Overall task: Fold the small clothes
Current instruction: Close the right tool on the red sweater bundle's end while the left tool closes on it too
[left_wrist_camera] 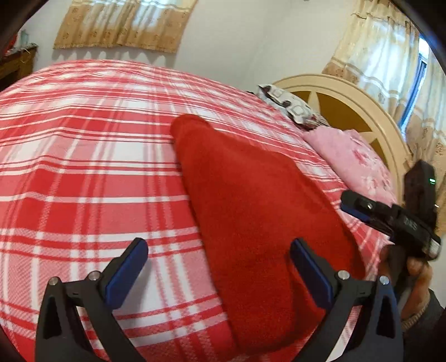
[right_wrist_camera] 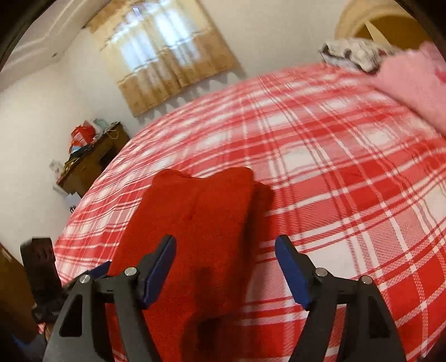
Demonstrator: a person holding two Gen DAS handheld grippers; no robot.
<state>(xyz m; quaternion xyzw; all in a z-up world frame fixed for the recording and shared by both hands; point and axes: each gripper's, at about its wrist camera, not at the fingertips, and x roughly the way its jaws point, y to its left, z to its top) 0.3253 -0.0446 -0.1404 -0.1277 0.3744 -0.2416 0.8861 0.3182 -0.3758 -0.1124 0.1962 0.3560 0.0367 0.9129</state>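
I have both grippers hovering over the near end of a red fleece garment that lies lengthwise on the bed, narrowed into a long strip that looks already folded at least once. My left gripper has its fingers spread wide and holds nothing, one pad over the plaid sheet and the other over the cloth's near edge. My right gripper is likewise spread and empty, with the garment running under its left pad. I judge that I am between folds: the next move calls for pinching the two near corners and carrying them toward the far end, keeping the layers aligned, since soft fleece may slip or bunch. The bed wears a red-and-white plaid sheet, with a pink pillow and a patterned cloth near the cream arched headboard. Beige curtains hang on white walls, and a cluttered wooden dresser stands beyond the bed.
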